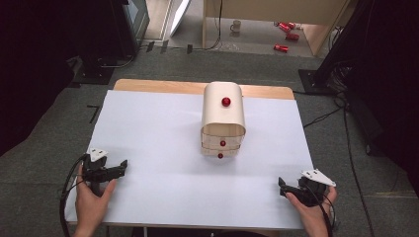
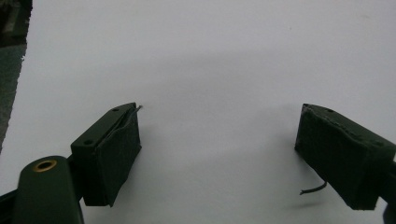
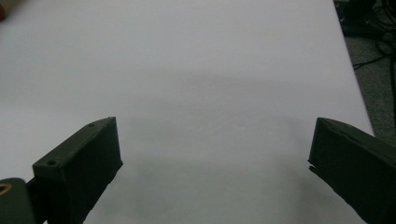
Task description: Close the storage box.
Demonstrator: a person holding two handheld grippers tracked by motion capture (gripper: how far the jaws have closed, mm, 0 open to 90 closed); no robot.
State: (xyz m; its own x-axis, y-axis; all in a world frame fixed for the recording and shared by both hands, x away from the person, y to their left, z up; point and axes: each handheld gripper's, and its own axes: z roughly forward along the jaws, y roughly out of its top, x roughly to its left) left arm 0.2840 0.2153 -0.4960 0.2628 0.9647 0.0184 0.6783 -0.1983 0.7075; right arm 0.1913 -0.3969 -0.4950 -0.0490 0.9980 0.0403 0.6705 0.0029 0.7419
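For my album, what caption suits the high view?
Two hand-held tongs, left and right, rest open on a white table before a small wooden drawer chest with red knobs.

Person's forearms cut off by bottom edge below tabletop (image 1: 163, 197). Red cans (image 1: 286, 34) on floor beyond small drawer cabinet (image 1: 223, 118) too small to read. In right gripper view, red thing (image 3: 2, 11) clipped at edge.

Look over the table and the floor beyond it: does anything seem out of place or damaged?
On the floor beyond the table, red cans lie scattered on their sides near a white mug. On the table, the small drawer cabinet stands upright with its drawers shut.
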